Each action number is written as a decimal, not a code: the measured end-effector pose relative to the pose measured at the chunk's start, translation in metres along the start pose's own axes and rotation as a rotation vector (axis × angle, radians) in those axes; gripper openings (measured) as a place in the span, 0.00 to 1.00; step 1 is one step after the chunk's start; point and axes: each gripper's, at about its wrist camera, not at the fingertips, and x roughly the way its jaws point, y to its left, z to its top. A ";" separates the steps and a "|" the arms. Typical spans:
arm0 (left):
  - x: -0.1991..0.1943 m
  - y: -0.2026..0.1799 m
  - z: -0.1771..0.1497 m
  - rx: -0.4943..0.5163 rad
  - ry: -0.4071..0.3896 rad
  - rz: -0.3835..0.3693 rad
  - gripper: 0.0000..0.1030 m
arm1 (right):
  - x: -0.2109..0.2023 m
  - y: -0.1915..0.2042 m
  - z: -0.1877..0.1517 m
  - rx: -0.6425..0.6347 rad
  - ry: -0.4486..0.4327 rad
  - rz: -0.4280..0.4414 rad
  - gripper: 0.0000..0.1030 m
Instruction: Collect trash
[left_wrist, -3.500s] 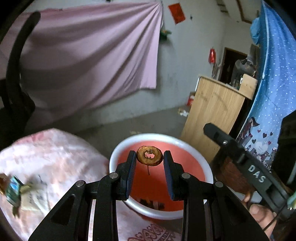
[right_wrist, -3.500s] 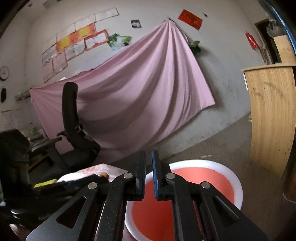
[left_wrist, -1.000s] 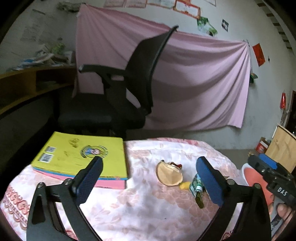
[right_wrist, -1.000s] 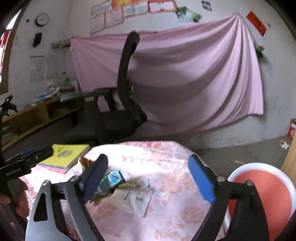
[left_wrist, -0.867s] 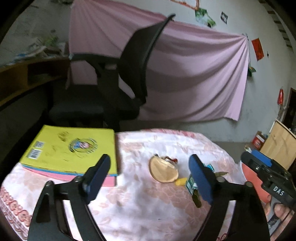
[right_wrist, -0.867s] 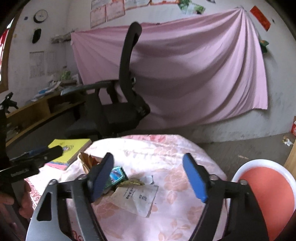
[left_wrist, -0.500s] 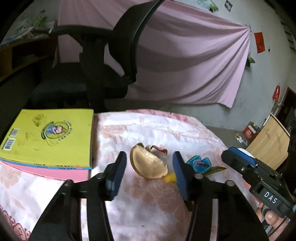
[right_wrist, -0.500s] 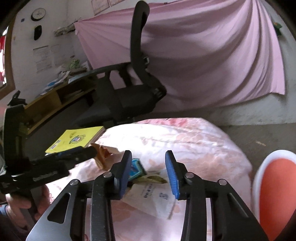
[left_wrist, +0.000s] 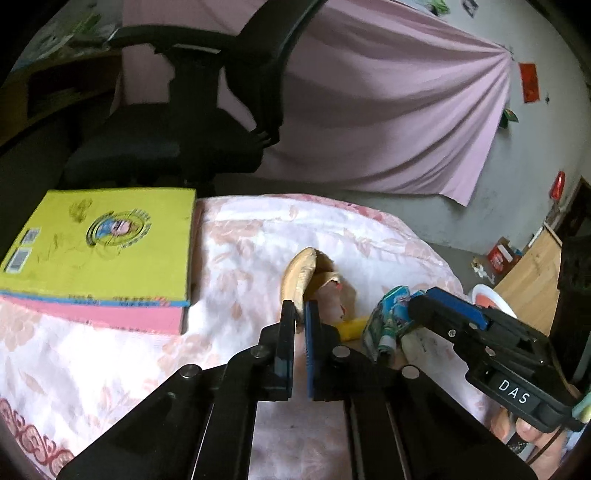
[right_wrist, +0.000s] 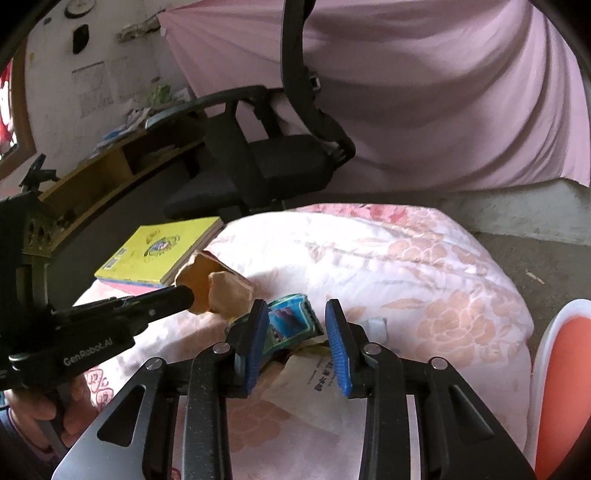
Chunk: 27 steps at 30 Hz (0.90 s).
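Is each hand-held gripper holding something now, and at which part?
Left hand-held gripper: shut on the tan peel, at its near edge. Right hand-held gripper: closing around the blue-green wrapper; contact unclear.

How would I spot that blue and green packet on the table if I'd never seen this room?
Find the round table with the floral cloth, then the yellow book at its far left. To the book's right lies a small litter pile; the blue and green packet sits between a tan peel and a white paper sachet, the only brightly printed piece.

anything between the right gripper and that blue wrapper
Nothing visible. The blue wrapper already sits between the closing jaws of the right gripper; the brown peel lies off to its left, pinched by the left gripper.
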 end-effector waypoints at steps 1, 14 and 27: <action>0.000 0.003 0.000 -0.014 0.003 -0.003 0.03 | 0.002 0.001 0.000 -0.001 0.010 0.004 0.29; -0.018 0.010 -0.005 -0.060 -0.051 0.042 0.03 | 0.006 0.005 -0.003 -0.024 0.029 0.003 0.07; -0.035 0.005 -0.008 -0.029 -0.126 0.042 0.03 | -0.016 0.029 -0.010 -0.137 -0.086 -0.026 0.04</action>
